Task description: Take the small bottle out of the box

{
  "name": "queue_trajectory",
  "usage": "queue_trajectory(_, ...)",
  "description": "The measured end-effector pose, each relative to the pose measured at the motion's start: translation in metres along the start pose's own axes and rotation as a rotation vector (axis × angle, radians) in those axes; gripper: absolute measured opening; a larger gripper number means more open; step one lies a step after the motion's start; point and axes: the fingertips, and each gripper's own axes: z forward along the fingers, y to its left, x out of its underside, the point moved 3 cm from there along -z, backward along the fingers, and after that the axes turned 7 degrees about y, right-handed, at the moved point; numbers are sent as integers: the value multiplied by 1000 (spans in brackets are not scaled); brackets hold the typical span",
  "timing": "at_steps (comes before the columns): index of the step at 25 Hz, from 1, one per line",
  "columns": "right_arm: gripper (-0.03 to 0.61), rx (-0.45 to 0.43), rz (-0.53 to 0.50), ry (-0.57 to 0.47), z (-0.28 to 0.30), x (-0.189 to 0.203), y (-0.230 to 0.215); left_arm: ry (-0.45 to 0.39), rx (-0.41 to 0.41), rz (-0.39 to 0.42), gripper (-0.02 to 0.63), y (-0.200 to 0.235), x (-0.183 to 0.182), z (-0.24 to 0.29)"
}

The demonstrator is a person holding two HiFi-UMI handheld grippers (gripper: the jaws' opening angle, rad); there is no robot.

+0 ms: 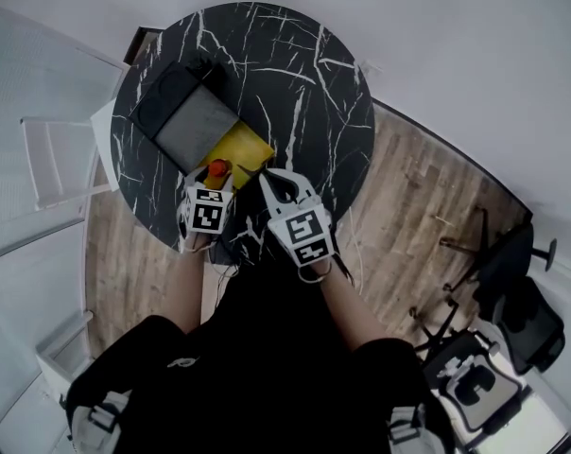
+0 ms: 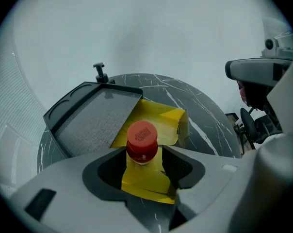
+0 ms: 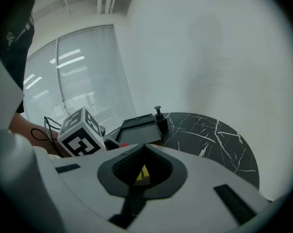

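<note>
A small bottle point(image 1: 216, 168) with a red cap point(image 2: 141, 139) stands upright at the near end of an opened yellow box point(image 1: 244, 146) point(image 2: 158, 114) on the round black marble table point(image 1: 295, 74). My left gripper point(image 1: 213, 182) point(image 2: 144, 153) is open. Its jaws stand on either side of the bottle's neck with a gap on both sides. My right gripper point(image 1: 266, 174) point(image 3: 145, 147) is shut, its tips meeting beside the box's near right corner. A bit of yellow shows behind its pads, and I see nothing held.
A dark tray point(image 1: 163, 97) point(image 2: 64, 113) with a grey insert point(image 1: 197, 126) lies just beyond the yellow box, with a small black knob point(image 2: 100, 72) point(image 3: 158, 112) at its far end. White chairs point(image 1: 54, 159) stand left of the table, black office chairs point(image 1: 517, 296) to the right.
</note>
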Motion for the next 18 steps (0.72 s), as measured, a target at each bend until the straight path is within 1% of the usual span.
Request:
queue_trajectory(8, -3, -4, 18, -19, 4, -3, 0, 28, -31, 15, 213, 3, -4, 13)
queue_trajectory(13, -3, -28, -6, -24, 4, -11, 0, 43, -48, 14, 213, 5, -6, 21)
queue_trajectory(18, -3, -41, -6, -19, 2, -11, -12, 54, -64, 5, 213, 5, -7, 22)
